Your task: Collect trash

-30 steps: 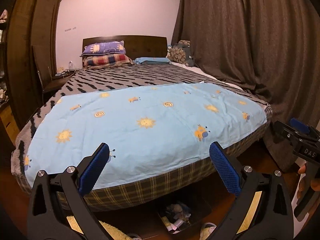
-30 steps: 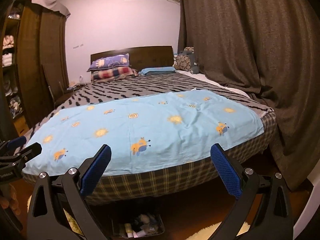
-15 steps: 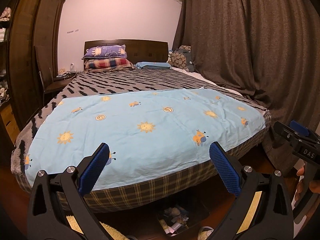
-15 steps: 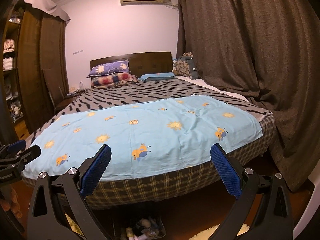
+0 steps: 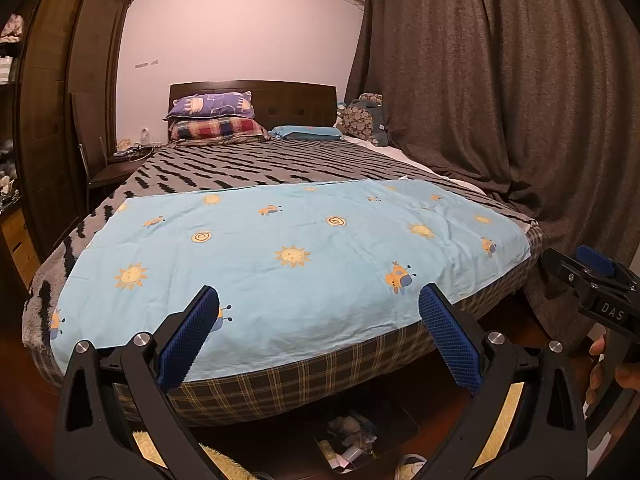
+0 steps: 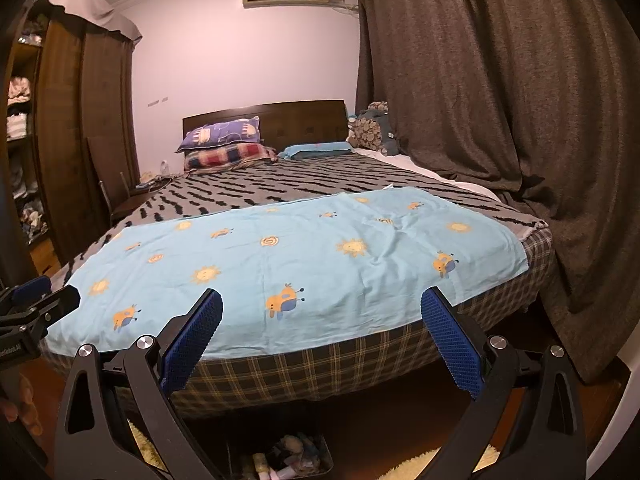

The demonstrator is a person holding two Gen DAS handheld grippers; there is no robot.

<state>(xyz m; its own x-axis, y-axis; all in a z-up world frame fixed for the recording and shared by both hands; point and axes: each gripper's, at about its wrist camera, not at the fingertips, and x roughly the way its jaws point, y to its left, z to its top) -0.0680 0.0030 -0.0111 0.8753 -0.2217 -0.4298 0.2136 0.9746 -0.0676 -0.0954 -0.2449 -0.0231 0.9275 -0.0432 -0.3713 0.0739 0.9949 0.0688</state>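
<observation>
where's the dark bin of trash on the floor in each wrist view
Left wrist: the bin sits at the bottom edge, right of centre, between the left gripper fingers.
Right wrist: the bin is bottom centre, below the right gripper.
Shared landmark: the blue sheet directly above it.

Down at six o'clock the bin [image 6: 280, 458] under the bed [image 6: 320, 364] is cut off by the frame's edge, its jumbled contents too small to identify; the shoe [image 5: 408, 470] is likewise clipped.
</observation>
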